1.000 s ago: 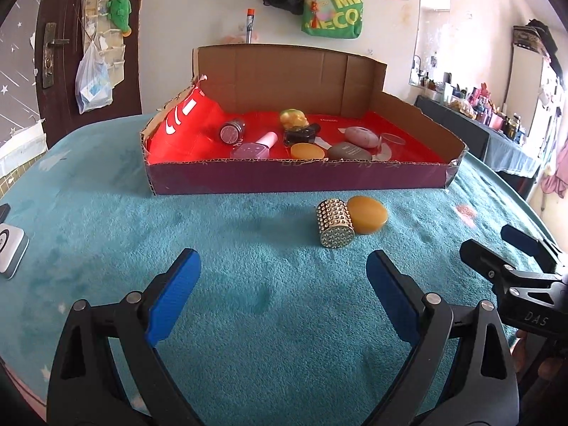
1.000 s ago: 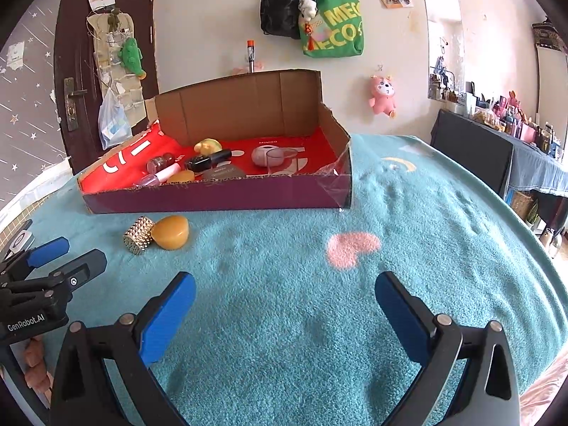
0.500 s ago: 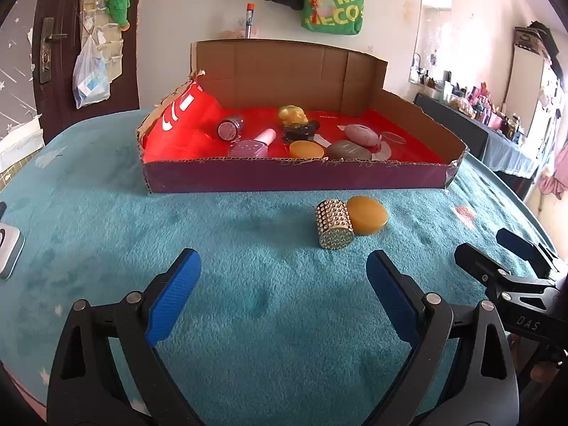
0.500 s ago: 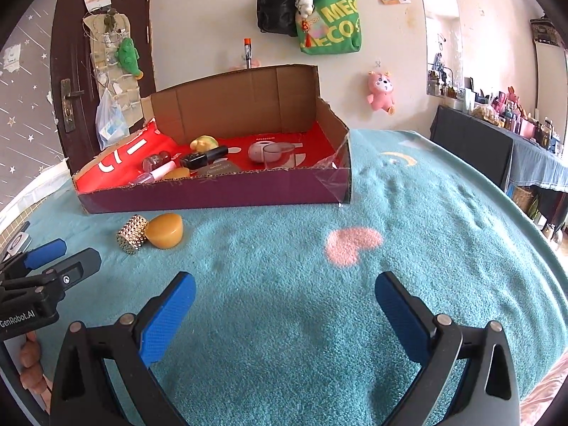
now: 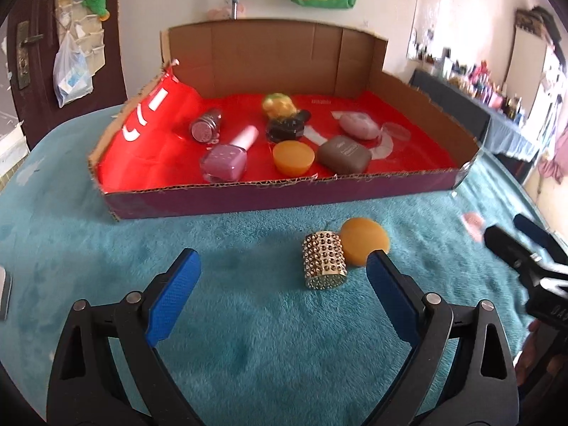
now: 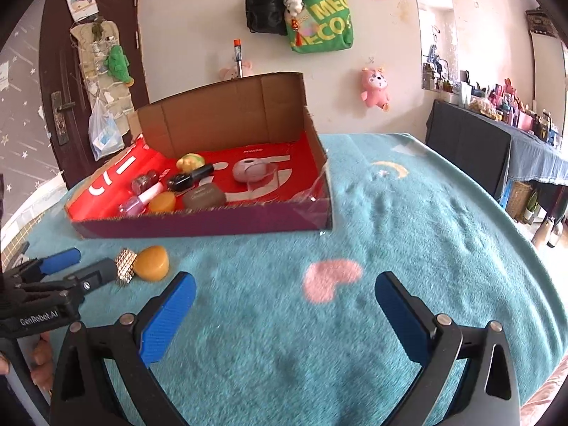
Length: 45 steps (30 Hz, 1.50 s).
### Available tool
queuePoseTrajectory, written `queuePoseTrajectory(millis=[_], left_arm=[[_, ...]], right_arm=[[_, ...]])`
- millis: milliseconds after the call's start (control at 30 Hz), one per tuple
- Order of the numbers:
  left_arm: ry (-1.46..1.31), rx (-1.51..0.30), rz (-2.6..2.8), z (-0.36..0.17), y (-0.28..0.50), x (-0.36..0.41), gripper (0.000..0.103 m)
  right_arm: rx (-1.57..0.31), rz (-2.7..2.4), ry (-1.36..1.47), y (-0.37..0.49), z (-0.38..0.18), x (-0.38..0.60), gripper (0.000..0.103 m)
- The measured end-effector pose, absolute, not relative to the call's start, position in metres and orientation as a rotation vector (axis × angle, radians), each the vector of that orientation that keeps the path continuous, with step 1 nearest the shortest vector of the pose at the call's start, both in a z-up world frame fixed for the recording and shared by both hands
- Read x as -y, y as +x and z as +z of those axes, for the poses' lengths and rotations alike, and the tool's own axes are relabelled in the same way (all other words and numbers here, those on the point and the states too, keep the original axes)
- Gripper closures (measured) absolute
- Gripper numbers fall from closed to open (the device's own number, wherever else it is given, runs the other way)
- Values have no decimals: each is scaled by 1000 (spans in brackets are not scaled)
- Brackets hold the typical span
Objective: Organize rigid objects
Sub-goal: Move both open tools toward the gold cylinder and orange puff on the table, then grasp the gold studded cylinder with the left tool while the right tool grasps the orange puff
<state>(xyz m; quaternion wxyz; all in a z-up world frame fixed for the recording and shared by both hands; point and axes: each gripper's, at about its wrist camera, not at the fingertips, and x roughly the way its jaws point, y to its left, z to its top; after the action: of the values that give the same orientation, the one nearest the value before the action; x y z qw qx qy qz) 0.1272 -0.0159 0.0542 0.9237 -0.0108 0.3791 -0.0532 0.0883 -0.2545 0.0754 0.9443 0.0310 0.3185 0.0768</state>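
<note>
Left gripper (image 5: pixel 282 269) spread wide, low over teal blanket (image 5: pixel 248 337), studded gold cylinder (image 5: pixel 324 265) between its fingers touching amber soap (image 5: pixel 364 239), right gripper (image 6: pixel 284 293) wide and empty, cardboard box (image 5: pixel 284 197) beyond holding pink nail polish (image 5: pixel 229 158), orange disc (image 5: pixel 293 156), brown case (image 5: pixel 343 154).

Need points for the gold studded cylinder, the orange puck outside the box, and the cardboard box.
gold studded cylinder (image 5: pixel 325 264), left wrist view, studded side.
orange puck (image 5: pixel 364 243), left wrist view, flat face.
cardboard box (image 5: pixel 284 197), left wrist view, purple front wall.
</note>
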Motion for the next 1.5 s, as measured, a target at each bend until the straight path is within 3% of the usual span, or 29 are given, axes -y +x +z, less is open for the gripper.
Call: queuePoseTrajectory(millis=[167, 667, 900, 1400, 1500], left_arm=[[-23, -868, -127, 42, 140, 12, 8], [90, -805, -121, 57, 147, -21, 8], [72, -810, -128, 62, 150, -28, 8], [64, -851, -200, 55, 157, -20, 8], [55, -868, -221, 52, 161, -17, 14]], right_arm=[[-685, 186, 100, 100, 76, 255, 0], [-834, 490, -73, 132, 68, 176, 0], [-876, 525, -143, 142, 59, 156, 8], [-898, 525, -146, 153, 57, 162, 11], [-903, 553, -162, 152, 56, 160, 16]])
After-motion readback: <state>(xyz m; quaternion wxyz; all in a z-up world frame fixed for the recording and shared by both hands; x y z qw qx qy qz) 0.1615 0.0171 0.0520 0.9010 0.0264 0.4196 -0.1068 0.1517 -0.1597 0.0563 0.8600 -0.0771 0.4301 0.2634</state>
